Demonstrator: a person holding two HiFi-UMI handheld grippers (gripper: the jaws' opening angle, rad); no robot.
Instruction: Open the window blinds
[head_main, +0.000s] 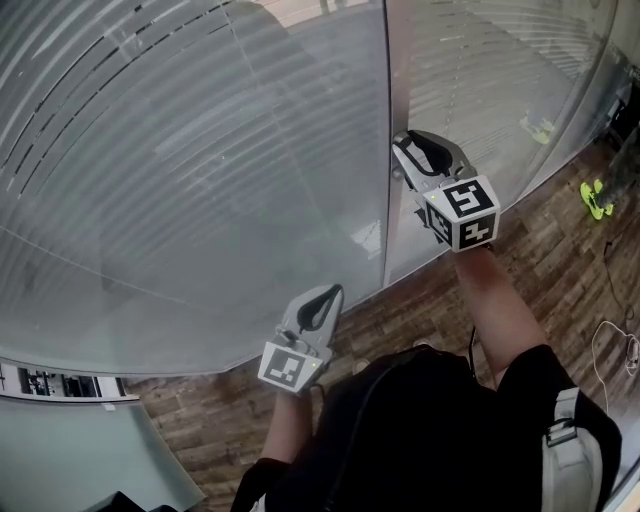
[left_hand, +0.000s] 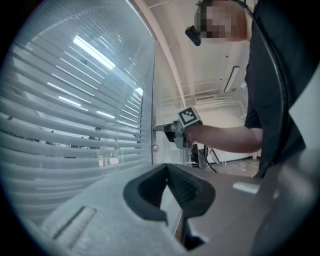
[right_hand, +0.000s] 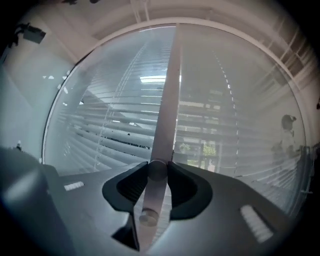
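Observation:
The slatted window blinds (head_main: 180, 170) hang behind glass on both sides of a grey upright frame post (head_main: 386, 100). My right gripper (head_main: 400, 148) reaches level to that post. In the right gripper view it (right_hand: 157, 165) is shut on a small round knob (right_hand: 157, 170) on the post (right_hand: 170, 90), one pad on each side. The slats (right_hand: 110, 125) are tilted, with thin gaps between them. My left gripper (head_main: 332, 293) hangs lower and left of the post, away from the glass, shut and empty. In the left gripper view its tips (left_hand: 167, 167) meet, and the right gripper (left_hand: 161, 128) shows at the post.
A second small round stud (right_hand: 148, 216) sits lower on the post. Wood-look floor (head_main: 560, 260) runs along the window's foot, with yellow-green objects (head_main: 597, 198) and a white cable (head_main: 612, 342) at the right. A pale ledge (head_main: 80, 450) lies at the lower left.

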